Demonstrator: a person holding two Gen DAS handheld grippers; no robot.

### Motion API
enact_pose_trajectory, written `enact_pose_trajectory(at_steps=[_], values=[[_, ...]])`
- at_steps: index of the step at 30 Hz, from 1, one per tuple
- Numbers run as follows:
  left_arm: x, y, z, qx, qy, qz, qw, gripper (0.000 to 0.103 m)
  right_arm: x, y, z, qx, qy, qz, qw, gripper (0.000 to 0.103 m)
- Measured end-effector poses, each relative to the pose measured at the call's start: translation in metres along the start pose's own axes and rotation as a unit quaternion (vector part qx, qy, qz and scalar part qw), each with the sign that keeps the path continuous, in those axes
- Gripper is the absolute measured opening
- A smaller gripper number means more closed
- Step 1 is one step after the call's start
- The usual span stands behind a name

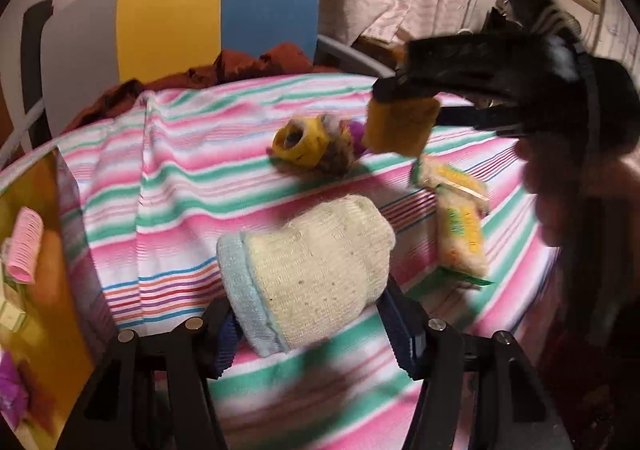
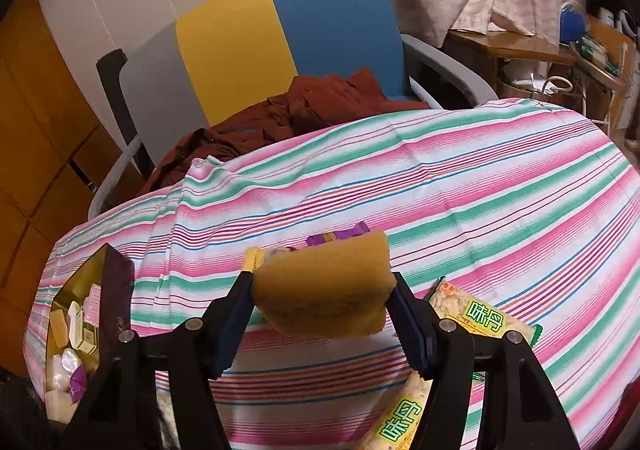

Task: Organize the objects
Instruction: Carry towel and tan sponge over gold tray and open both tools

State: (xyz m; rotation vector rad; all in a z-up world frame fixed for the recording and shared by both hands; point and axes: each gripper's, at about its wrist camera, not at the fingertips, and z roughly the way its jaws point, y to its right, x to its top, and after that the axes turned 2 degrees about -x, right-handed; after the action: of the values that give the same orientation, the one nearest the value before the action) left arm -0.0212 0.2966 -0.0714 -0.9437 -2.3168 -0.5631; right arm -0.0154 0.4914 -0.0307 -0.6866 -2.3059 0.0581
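The left gripper [image 1: 308, 314] has its jaws clamped on a cream sock [image 1: 308, 270], held above the striped cloth [image 1: 180, 190] on the bench. The right gripper [image 2: 324, 314] grips a yellow sponge [image 2: 324, 290], lifted over the same cloth, near the snack packets [image 2: 480, 314].

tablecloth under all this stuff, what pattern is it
The tablecloth has pink, green and white stripes with thin red and blue lines, clearest in the right wrist view.

Box [image 1: 60, 290] cut off at left edge, motion-blurred snack packets [image 1: 460, 226], hand [image 1: 560, 202] blurred
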Motion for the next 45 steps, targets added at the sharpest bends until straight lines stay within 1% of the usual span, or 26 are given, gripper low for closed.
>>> enact_pose_trajectory(at_steps=[2, 6, 10, 14, 18, 23, 26, 28, 31, 32, 33, 35, 36, 37, 40, 45], values=[[0.000, 0.000, -0.013, 0.002, 0.007, 0.002, 1.0000, 0.062, -0.001, -0.003, -0.003, 0.001, 0.006, -0.007, 1.000, 0.067], [-0.001, -0.013, -0.042, 0.012, 0.022, -0.014, 0.9996, 0.062, -0.002, -0.008, -0.008, 0.007, 0.016, -0.019, 1.000, 0.066], [-0.005, -0.043, -0.076, 0.043, 0.049, -0.046, 0.9968, 0.063, -0.005, -0.017, -0.013, 0.018, 0.019, -0.033, 0.999, 0.066], [-0.012, -0.083, -0.106, 0.072, 0.070, -0.093, 0.9906, 0.063, -0.011, -0.031, -0.018, 0.029, 0.017, -0.053, 0.998, 0.066], [-0.024, -0.127, -0.135, 0.108, 0.089, -0.137, 0.9805, 0.063, -0.019, -0.052, -0.028, 0.054, 0.013, -0.070, 0.996, 0.066], [-0.047, -0.179, -0.162, 0.155, 0.102, -0.202, 0.9617, 0.063, -0.033, -0.094, -0.037, 0.104, -0.003, -0.104, 0.989, 0.066], [-0.061, -0.207, -0.172, 0.178, 0.103, -0.234, 0.9501, 0.063, -0.044, -0.131, -0.042, 0.141, -0.015, -0.136, 0.980, 0.067], [-0.067, -0.223, -0.177, 0.193, 0.102, -0.251, 0.9429, 0.063, -0.054, -0.158, -0.045, 0.162, -0.026, -0.165, 0.973, 0.068], [-0.074, -0.241, -0.179, 0.204, 0.092, -0.270, 0.9365, 0.064, -0.069, -0.194, -0.045, 0.187, -0.050, -0.202, 0.960, 0.069], [-0.076, -0.247, -0.179, 0.207, 0.088, -0.274, 0.9349, 0.066, -0.074, -0.204, -0.045, 0.191, -0.056, -0.211, 0.957, 0.069], [-0.077, -0.250, -0.178, 0.211, 0.085, -0.276, 0.9338, 0.068, -0.081, -0.216, -0.043, 0.201, -0.066, -0.223, 0.952, 0.070], [-0.079, -0.254, -0.179, 0.224, 0.083, -0.276, 0.9311, 0.074, -0.093, -0.238, -0.040, 0.211, -0.084, -0.247, 0.942, 0.080], [-0.079, -0.255, -0.179, 0.227, 0.084, -0.274, 0.9306, 0.077, -0.099, -0.247, -0.038, 0.210, -0.088, -0.257, 0.939, 0.092], [-0.079, -0.256, -0.180, 0.234, 0.086, -0.271, 0.9298, 0.084, -0.104, -0.253, -0.037, 0.209, -0.089, -0.264, 0.937, 0.102], [-0.080, -0.254, -0.185, 0.251, 0.094, -0.258, 0.9281, 0.085, -0.114, -0.264, -0.034, 0.207, -0.097, -0.267, 0.936, 0.103], [-0.084, -0.248, -0.189, 0.254, 0.100, -0.256, 0.9275, 0.085, -0.122, -0.268, -0.034, 0.191, -0.097, -0.271, 0.938, 0.103]])
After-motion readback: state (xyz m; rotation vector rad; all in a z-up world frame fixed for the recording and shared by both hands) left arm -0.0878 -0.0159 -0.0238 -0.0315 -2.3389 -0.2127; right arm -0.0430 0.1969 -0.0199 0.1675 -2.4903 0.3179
